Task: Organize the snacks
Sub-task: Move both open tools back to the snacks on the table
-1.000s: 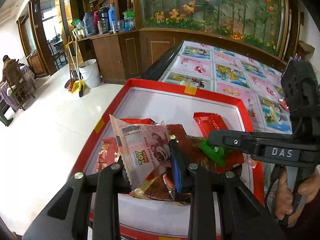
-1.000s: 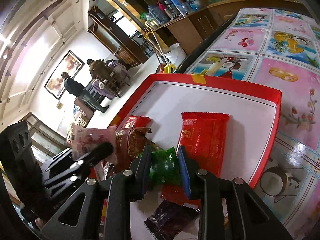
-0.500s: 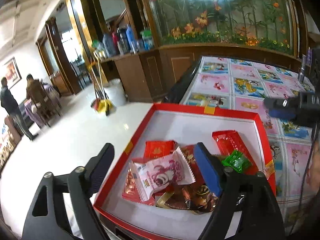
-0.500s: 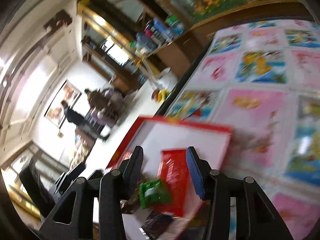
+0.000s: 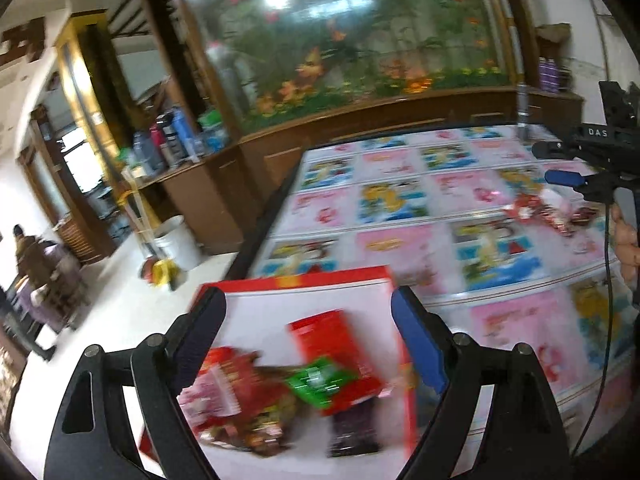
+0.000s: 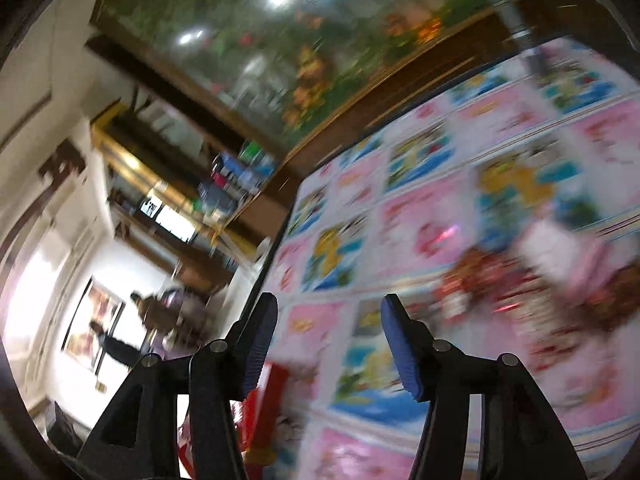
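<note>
Overhead, nothing but room is seen past the table: a tabletop (image 5: 400, 208) covered by a glossy cloth printed in pink and blue cartoon squares, a long aquarium (image 5: 352, 40) with orange flowers and green plants behind it on a brown wooden cabinet (image 5: 224, 192), coloured bottles (image 5: 176, 140) lined along a side counter, and a white bucket (image 5: 178, 242) standing on the pale floor. Seated people (image 5: 36, 264) are made out at the far left, blurred.

A shallow red box (image 5: 408, 400) with a white lining is set at the near left corner of the table. Crinkled foil snack packets are piled inside it: a flat red packet (image 5: 320, 332), a small green packet (image 5: 320, 380) lying on its lower end, a dark packet (image 5: 352, 428) beside the right wall, and a pink-and-red heap (image 5: 232, 400) to the left. A second loose pile of snacks (image 5: 548, 212) is left on the cloth, well apart from the box.

The left gripper (image 5: 308, 340) is held above the box with its blue-padded jaws spread wide, nothing between them. The right gripper (image 6: 328, 344) is likewise spread wide and empty over the cloth, the loose snacks lying blurred to its right
</note>
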Action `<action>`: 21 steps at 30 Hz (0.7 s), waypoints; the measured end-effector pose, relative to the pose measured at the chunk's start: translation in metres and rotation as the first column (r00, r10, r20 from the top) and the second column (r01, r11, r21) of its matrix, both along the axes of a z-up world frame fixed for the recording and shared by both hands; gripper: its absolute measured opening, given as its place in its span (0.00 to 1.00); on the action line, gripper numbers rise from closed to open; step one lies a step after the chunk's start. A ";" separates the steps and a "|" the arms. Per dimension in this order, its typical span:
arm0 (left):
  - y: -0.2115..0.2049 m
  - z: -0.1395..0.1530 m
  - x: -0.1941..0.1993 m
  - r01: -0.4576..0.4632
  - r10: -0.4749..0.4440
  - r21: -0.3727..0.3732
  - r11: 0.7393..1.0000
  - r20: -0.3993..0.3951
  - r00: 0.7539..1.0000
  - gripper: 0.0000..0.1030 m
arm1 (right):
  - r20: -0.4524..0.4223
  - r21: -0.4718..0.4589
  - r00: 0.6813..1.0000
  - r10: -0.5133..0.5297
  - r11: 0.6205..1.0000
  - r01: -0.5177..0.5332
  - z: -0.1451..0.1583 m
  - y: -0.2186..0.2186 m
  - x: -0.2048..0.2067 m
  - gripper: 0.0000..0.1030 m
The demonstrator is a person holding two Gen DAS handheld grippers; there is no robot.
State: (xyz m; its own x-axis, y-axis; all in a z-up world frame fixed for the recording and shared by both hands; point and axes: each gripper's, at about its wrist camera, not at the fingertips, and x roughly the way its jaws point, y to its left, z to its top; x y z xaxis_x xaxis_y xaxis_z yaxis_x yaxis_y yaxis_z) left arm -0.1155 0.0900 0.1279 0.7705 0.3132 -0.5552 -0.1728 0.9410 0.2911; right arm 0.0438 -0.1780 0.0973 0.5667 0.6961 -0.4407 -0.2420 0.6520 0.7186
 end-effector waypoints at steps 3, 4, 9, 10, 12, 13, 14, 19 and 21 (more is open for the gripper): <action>-0.023 0.000 0.008 0.046 -0.046 -0.010 0.999 -0.016 0.999 0.83 | 0.002 -0.002 0.997 -0.073 0.997 0.073 0.002 -0.041 0.001 0.56; -0.029 0.000 0.010 0.059 -0.059 -0.011 0.998 -0.021 0.998 0.83 | 0.003 -0.003 0.996 -0.092 0.996 0.092 0.002 -0.051 0.000 0.56; -0.062 -0.006 0.024 0.133 -0.134 -0.021 0.991 -0.066 0.989 0.83 | -0.012 -0.037 0.986 -0.169 0.985 0.168 0.000 -0.105 0.001 0.58; -0.067 -0.008 0.027 0.144 -0.145 -0.024 0.989 -0.076 0.986 0.83 | -0.022 -0.054 0.984 -0.177 0.983 0.175 0.000 -0.111 0.003 0.59; -0.078 -0.012 0.036 0.169 -0.172 -0.039 0.985 -0.100 0.980 0.83 | -0.060 -0.100 0.980 -0.189 0.978 0.183 -0.005 -0.125 0.007 0.60; -0.082 -0.013 0.040 0.179 -0.183 -0.047 0.983 -0.106 0.977 0.83 | -0.081 -0.115 0.978 -0.193 0.976 0.183 -0.009 -0.130 0.009 0.60; -0.087 -0.013 0.046 0.188 -0.193 -0.058 0.980 -0.112 0.975 0.83 | -0.117 -0.121 0.971 -0.208 0.973 0.194 -0.015 -0.138 0.012 0.60; -0.102 -0.023 0.065 0.200 -0.216 -0.115 0.973 -0.149 0.965 0.83 | -0.237 -0.153 0.944 -0.230 0.968 0.198 -0.037 -0.153 0.020 0.60; -0.106 -0.030 0.068 0.205 -0.225 -0.125 0.971 -0.168 0.960 0.83 | -0.247 -0.173 0.943 -0.225 0.967 0.186 -0.040 -0.151 0.021 0.60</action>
State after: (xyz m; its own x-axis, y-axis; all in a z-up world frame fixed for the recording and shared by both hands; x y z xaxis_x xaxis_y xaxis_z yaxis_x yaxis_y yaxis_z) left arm -0.0474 -0.0163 0.0984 0.6977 0.0832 -0.7116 0.0830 0.9772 0.1956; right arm 0.0643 -0.3294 0.0574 0.5412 0.4944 -0.6802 0.0921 0.7692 0.6324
